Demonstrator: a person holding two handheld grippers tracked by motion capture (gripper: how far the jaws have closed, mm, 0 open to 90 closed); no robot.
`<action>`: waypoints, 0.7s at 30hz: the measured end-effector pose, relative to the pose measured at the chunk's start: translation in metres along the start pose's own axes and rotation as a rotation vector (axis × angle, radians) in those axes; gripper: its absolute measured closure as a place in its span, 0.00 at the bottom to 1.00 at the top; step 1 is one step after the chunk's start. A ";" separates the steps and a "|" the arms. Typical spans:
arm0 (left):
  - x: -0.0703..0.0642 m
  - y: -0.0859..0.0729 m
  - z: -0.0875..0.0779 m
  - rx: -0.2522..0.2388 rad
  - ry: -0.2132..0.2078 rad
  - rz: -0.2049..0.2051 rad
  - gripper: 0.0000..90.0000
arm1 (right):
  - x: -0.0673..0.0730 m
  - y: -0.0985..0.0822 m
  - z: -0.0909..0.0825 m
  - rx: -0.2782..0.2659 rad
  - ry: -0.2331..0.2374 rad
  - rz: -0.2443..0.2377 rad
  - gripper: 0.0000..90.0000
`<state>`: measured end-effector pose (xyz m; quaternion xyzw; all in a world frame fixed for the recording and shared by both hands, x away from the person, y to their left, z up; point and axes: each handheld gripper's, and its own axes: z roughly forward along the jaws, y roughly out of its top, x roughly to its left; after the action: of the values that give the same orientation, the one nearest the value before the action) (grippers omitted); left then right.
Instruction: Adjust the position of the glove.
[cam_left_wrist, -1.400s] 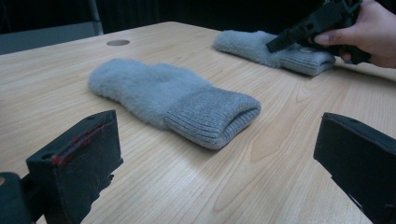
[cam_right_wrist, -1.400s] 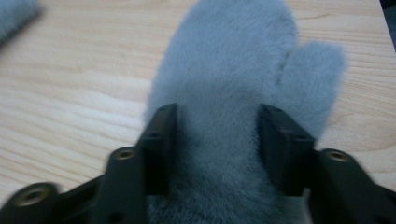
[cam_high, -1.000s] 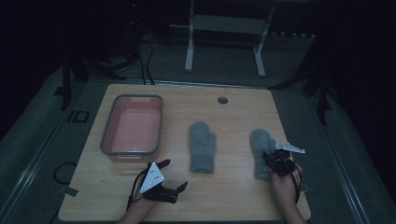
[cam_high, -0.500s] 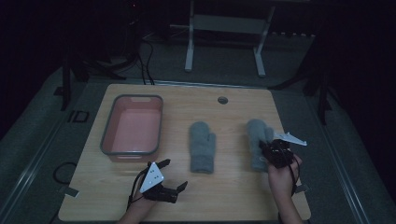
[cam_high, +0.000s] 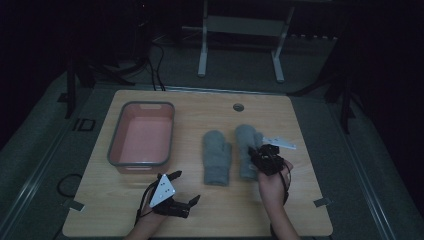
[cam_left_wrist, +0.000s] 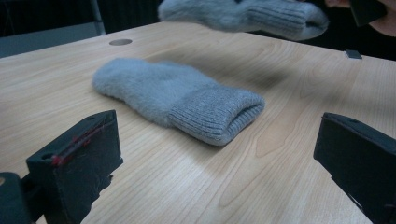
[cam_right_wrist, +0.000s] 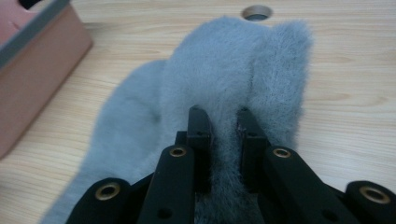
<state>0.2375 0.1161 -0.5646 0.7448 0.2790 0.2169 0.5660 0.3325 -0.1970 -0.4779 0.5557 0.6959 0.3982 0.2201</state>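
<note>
Two grey woolly mittens are on the wooden table (cam_high: 300, 120). One mitten (cam_high: 217, 158) (cam_left_wrist: 177, 95) lies flat in the middle. My right gripper (cam_high: 259, 156) (cam_right_wrist: 223, 122) is shut on the second mitten (cam_high: 245, 141) (cam_right_wrist: 243, 70), pinching a fold of its wool and holding it off the table, just right of and partly over the flat mitten (cam_right_wrist: 126, 126). The held mitten (cam_left_wrist: 243, 16) hangs at the top of the left gripper view. My left gripper (cam_high: 186, 186) (cam_left_wrist: 215, 163) rests open near the front edge, its jaws wide apart and pointing at the flat mitten's cuff.
A pink bin with a grey rim (cam_high: 116, 145) (cam_right_wrist: 32, 28) stands at the table's left. A round cable hole (cam_high: 238, 107) (cam_right_wrist: 256, 12) sits near the far edge. A white table frame (cam_high: 240, 25) stands on the floor behind.
My right gripper has lifted the second mitten and carried it left, close beside the flat mitten. The left gripper has stayed where it was.
</note>
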 end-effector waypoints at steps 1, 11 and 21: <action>0.000 0.000 0.000 -0.002 0.000 -0.002 0.01 | 0.005 0.001 0.002 0.001 0.003 -0.002 0.89; 0.001 0.001 -0.002 -0.007 0.004 -0.008 0.01 | 0.056 0.008 0.027 0.019 0.074 0.011 0.88; 0.001 0.001 -0.004 -0.015 0.000 -0.015 0.01 | 0.081 -0.006 0.052 0.069 0.098 0.034 0.88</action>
<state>0.2360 0.1193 -0.5623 0.7385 0.2831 0.2148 0.5730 0.3444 -0.1041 -0.5020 0.5546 0.7095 0.4044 0.1594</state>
